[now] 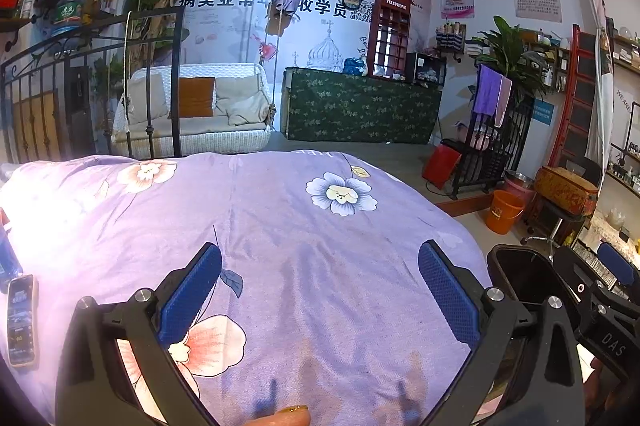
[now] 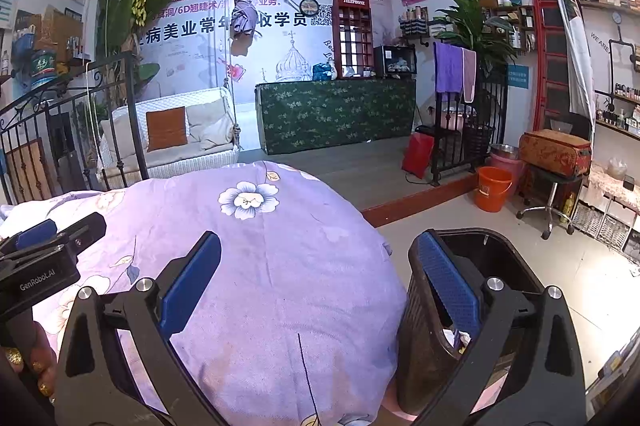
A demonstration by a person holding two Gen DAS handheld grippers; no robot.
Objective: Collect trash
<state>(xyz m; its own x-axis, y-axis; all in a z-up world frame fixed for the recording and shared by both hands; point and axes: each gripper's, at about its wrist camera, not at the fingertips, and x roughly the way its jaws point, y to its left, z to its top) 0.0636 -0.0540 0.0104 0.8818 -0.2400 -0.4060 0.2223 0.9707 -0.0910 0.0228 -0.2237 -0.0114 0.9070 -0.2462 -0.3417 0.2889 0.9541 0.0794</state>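
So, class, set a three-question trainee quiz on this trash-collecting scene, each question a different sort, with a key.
1. True or false: the left gripper holds trash.
2. The dark bin stands: A) on the purple bedspread; B) on the floor beside the bed; C) by the orange bucket.
3. Fill in: the right gripper stands ____.

Key: 1 false; 2 B; 3 open.

Your black bin is half hidden: the right gripper's finger covers its near wall, and only scraps of pale litter show inside, too small to name. At the left wrist view's edge, a blue object is cut off beside the phone, whose screen is unreadable.
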